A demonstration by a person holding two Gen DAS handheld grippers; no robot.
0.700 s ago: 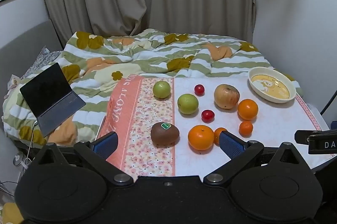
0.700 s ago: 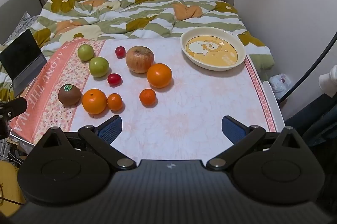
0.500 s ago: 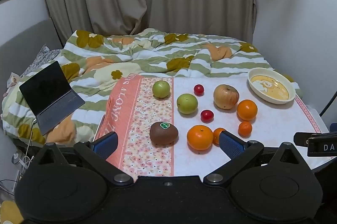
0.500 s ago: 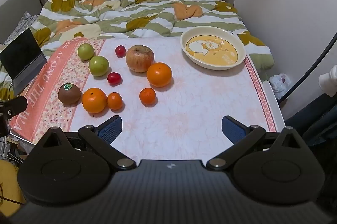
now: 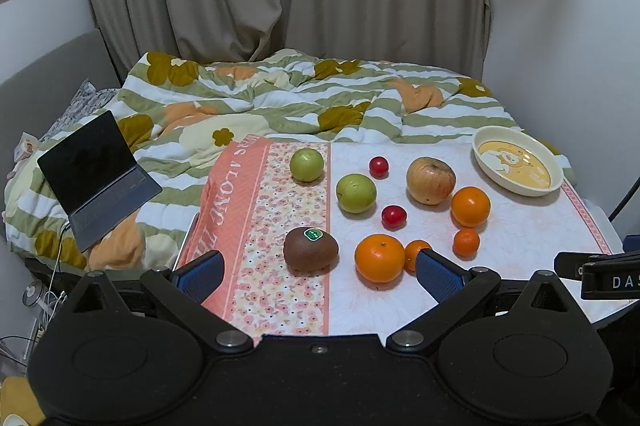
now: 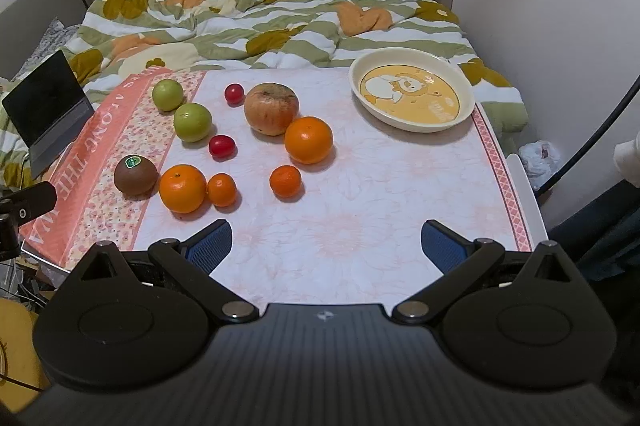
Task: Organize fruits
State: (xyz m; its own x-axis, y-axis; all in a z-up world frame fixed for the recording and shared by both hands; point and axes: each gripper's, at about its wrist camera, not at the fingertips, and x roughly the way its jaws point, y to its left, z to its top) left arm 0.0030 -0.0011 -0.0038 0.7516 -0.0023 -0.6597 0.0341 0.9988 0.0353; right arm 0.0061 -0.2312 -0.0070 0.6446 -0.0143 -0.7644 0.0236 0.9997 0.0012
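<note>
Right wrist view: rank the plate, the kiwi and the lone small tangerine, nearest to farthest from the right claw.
1. Small tangerine, just ahead and left of the right claw.
2. Kiwi, far left on the floral strip.
3. Plate, back right by the quilt.

The tablecloth's [image 5: 224,201] coral border carries white capitals; "ALONE" reads partly, the rest is cut off. A black device [image 5: 608,276] at right shows "DAS". The kiwi's green sticker [image 5: 313,234] is illegible.
</note>
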